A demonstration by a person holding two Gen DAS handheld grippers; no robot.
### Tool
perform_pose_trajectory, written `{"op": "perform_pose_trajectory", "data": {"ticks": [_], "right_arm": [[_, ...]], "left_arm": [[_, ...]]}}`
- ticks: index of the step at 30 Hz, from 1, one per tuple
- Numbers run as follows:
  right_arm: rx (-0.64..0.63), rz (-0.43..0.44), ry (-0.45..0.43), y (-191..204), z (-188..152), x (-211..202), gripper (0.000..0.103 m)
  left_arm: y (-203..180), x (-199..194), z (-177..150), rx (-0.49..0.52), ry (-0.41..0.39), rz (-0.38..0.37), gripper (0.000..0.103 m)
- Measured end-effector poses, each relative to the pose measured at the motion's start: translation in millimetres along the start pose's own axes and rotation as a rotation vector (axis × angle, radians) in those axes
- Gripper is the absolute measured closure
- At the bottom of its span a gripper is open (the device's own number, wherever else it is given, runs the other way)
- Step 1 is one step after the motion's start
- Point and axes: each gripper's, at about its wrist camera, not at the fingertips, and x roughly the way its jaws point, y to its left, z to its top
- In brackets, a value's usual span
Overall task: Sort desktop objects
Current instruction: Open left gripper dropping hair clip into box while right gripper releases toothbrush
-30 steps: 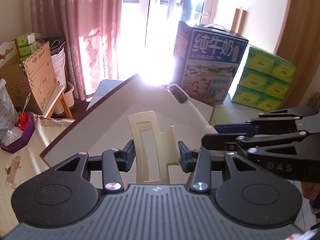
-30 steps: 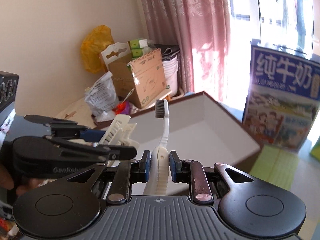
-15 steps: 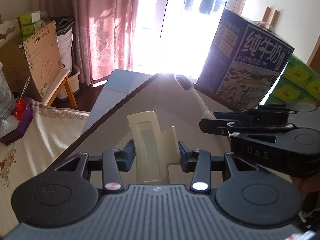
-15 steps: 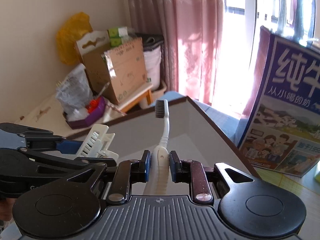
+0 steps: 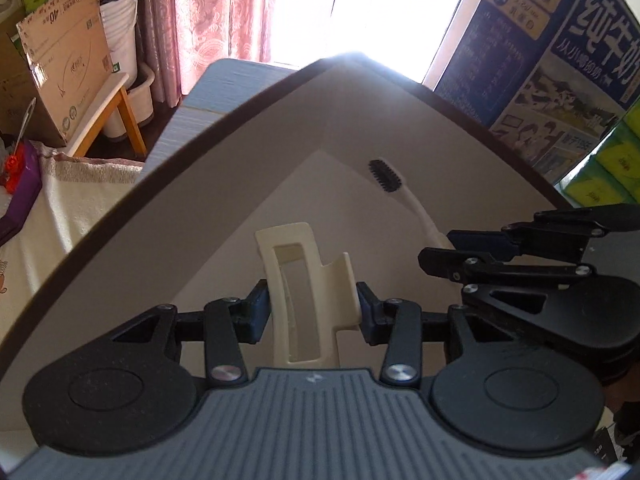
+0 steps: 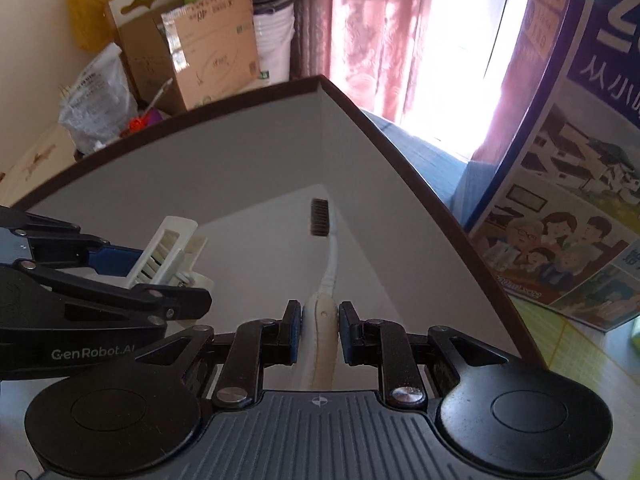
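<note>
My left gripper point(image 5: 311, 312) is shut on a cream hair claw clip point(image 5: 308, 280) and holds it inside a grey box with a dark brown rim point(image 5: 120, 216). Beside it, my right gripper point(image 6: 319, 330) is shut on the handle of a white toothbrush point(image 6: 330, 264). The dark bristle head of that toothbrush point(image 5: 386, 176) points toward the far corner of the box point(image 6: 320, 84). In the right wrist view the clip point(image 6: 168, 252) shows at the left, in the left gripper point(image 6: 132, 268). The right gripper point(image 5: 452, 248) appears at the right of the left wrist view.
A tall blue milk carton box point(image 5: 560, 40) stands right of the grey box, with green tissue packs point(image 5: 608, 168) behind it. A cardboard box point(image 6: 212, 44), white buckets point(image 5: 120, 36), pink curtains point(image 6: 360, 20) and a plastic bag point(image 6: 100, 96) crowd the far left.
Both grippers have sunk and moved forward together, from above the box's near rim to inside it. The clip and toothbrush stayed gripped throughout.
</note>
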Motion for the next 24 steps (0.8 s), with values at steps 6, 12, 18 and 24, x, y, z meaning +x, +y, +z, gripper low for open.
{"op": "perform_pose_trajectory", "data": {"ticks": [6, 12, 18, 24], "right_arm": [[0.002, -0.020, 0.018, -5.1, 3.2, 3.8, 0.086], [-0.006, -0.021, -0.008, -1.4, -1.2, -3.2, 0.073], [0.015, 0.017, -0.037, -4.9, -12.2, -18.5, 0.040], [0.013, 0.040, -0.062, 0.7, -22.7, -36.1, 0.019]], "left_arm": [[-5.8, 18.1, 7.3, 0.006, 0.015, 0.019, 0.067], [-8.8, 16.8, 8.0, 0.018, 0.012, 0.034, 0.051], [-1.5, -1.8, -0.7, 0.002, 0.009, 0.050, 0.043], [1.6, -27.4, -16.8, -0.012, 0.000, 0.064, 0.035]]}}
